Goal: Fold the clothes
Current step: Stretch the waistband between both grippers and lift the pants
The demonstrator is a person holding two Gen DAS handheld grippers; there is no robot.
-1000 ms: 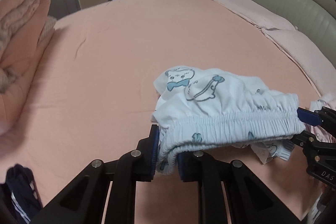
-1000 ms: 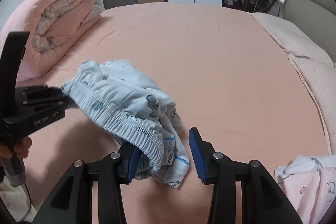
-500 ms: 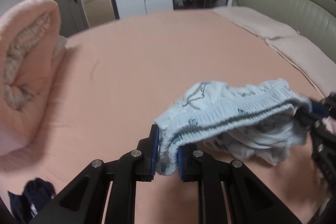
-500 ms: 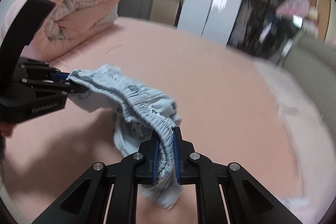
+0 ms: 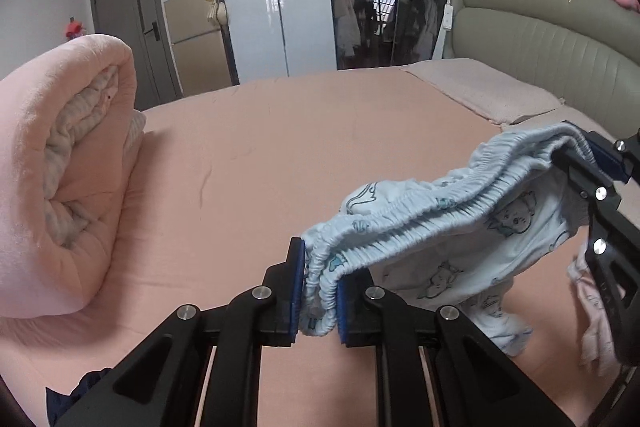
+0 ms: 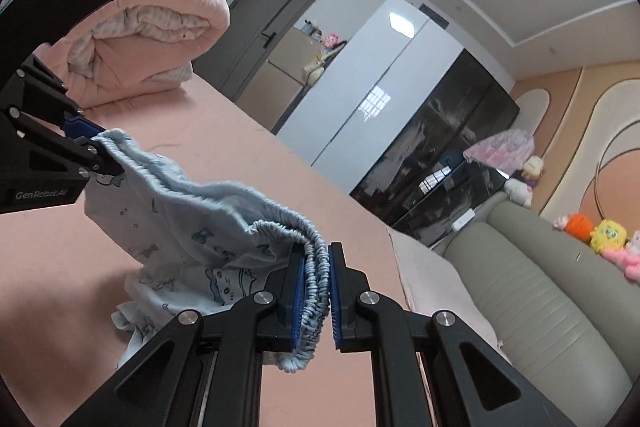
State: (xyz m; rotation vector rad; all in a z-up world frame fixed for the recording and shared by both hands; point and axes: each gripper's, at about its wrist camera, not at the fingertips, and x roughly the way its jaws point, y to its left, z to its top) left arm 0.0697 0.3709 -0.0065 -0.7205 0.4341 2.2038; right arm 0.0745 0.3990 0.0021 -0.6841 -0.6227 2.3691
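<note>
The left gripper is clamped on one end of the elastic waistband of the pale blue printed shorts, and the right gripper is clamped on the other end. The waistband spans between the two grippers, raised above the pink bed sheet, with the legs hanging down. A rolled pink quilt lies at the sheet's left side, well apart from the shorts.
</note>
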